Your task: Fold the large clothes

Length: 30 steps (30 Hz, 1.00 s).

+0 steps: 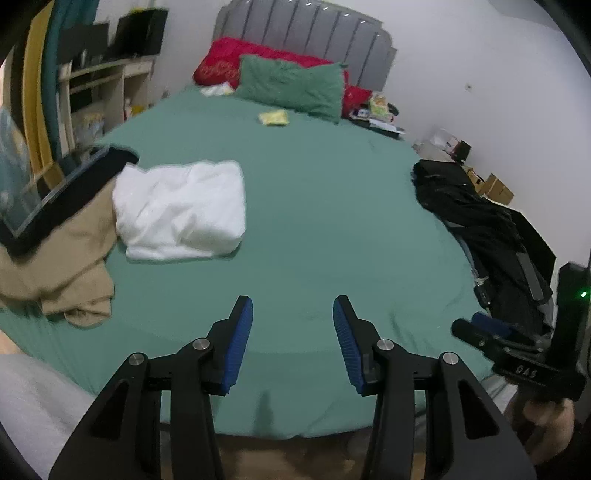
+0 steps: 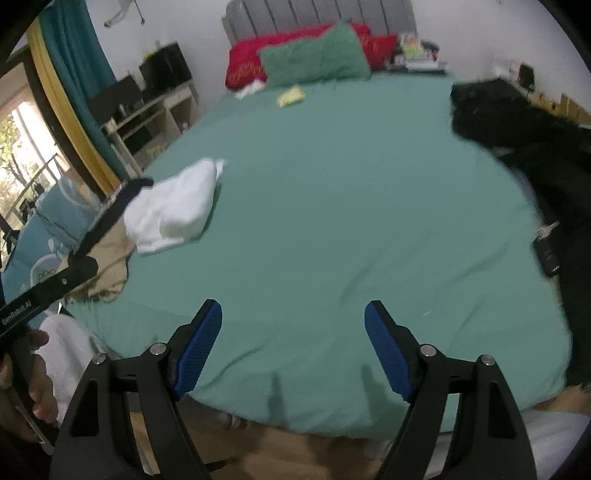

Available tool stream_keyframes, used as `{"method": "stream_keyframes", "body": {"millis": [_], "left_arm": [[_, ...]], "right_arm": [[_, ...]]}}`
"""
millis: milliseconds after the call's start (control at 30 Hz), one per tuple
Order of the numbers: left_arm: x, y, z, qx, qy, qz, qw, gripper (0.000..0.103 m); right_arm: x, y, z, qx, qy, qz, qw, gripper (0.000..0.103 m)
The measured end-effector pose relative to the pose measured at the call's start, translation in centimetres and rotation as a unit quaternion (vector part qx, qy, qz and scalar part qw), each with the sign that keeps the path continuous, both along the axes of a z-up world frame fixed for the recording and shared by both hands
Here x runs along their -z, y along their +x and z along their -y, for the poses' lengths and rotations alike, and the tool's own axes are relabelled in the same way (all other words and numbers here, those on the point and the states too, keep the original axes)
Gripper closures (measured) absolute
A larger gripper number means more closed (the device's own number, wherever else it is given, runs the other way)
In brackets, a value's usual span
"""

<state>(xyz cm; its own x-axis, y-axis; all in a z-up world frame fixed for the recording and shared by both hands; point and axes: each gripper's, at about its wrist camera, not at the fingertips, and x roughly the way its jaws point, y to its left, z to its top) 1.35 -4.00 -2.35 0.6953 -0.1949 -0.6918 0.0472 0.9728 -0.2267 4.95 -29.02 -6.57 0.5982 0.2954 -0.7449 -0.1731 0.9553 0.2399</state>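
A folded white garment (image 1: 181, 210) lies on the left of the green bed (image 1: 314, 206), partly on a tan garment (image 1: 62, 258). A heap of black clothes (image 1: 480, 229) lies at the bed's right edge. My left gripper (image 1: 293, 314) is open and empty, above the bed's near edge. My right gripper (image 2: 293, 321) is open and empty too, over the near edge of the bed (image 2: 332, 221). The right wrist view also shows the white garment (image 2: 173, 210), the tan garment (image 2: 110, 258) and the black heap (image 2: 528, 147). The right gripper also shows in the left wrist view (image 1: 476, 326).
Green pillow (image 1: 291, 86) and red pillows (image 1: 229, 62) lie at the grey headboard (image 1: 306, 29). A small yellow item (image 1: 273, 118) lies near the pillows. Shelves (image 1: 107, 88) stand left of the bed. Boxes (image 1: 495, 188) sit on the floor at right. A dark key fob (image 2: 546, 254) lies by the black heap.
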Motion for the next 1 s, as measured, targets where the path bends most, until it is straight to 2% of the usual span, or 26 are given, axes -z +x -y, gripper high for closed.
{"method": "stream_keyframes", "body": {"millis": [133, 233, 267, 333, 400, 500, 733, 1000], "left_arm": [[-2.8, -0.4, 1.9, 0.018, 0.014, 0.025, 0.9994, 0.055], [-4.8, -0.8, 3.0, 0.014, 0.026, 0.054, 0.9981, 0.054], [-5.4, -1.1, 3.2, 0.014, 0.028, 0.067, 0.9972, 0.053], [-6.5, -1.4, 3.6, 0.012, 0.041, 0.095, 0.9945, 0.038], [-7.0, -1.5, 3.7, 0.015, 0.051, 0.105, 0.9931, 0.037], [-7.0, -1.2, 3.6, 0.023, 0.047, 0.106, 0.993, 0.037], [-5.0, -0.1, 2.4, 0.021, 0.041, 0.083, 0.9955, 0.037], [-3.5, 0.5, 0.7, -0.014, 0.055, 0.078, 0.9953, 0.037]], "right_arm": [[-3.2, -0.8, 1.3, 0.011, -0.006, 0.043, 0.999, 0.019], [-5.0, -1.1, 1.8, 0.014, -0.007, 0.068, 0.998, 0.017], [-5.6, -1.1, 1.7, 0.015, -0.009, 0.077, 0.997, 0.016], [-6.5, -1.3, 1.6, 0.012, -0.011, 0.094, 0.995, 0.014], [-7.0, -1.2, 1.3, 0.011, -0.017, 0.106, 0.994, 0.012], [-7.2, -1.0, 0.8, 0.001, -0.024, 0.119, 0.993, 0.01], [-5.1, 0.3, -0.9, -0.022, -0.019, 0.102, 0.994, 0.009], [-3.4, 1.2, -2.3, -0.034, -0.017, 0.093, 0.995, 0.009]]}}
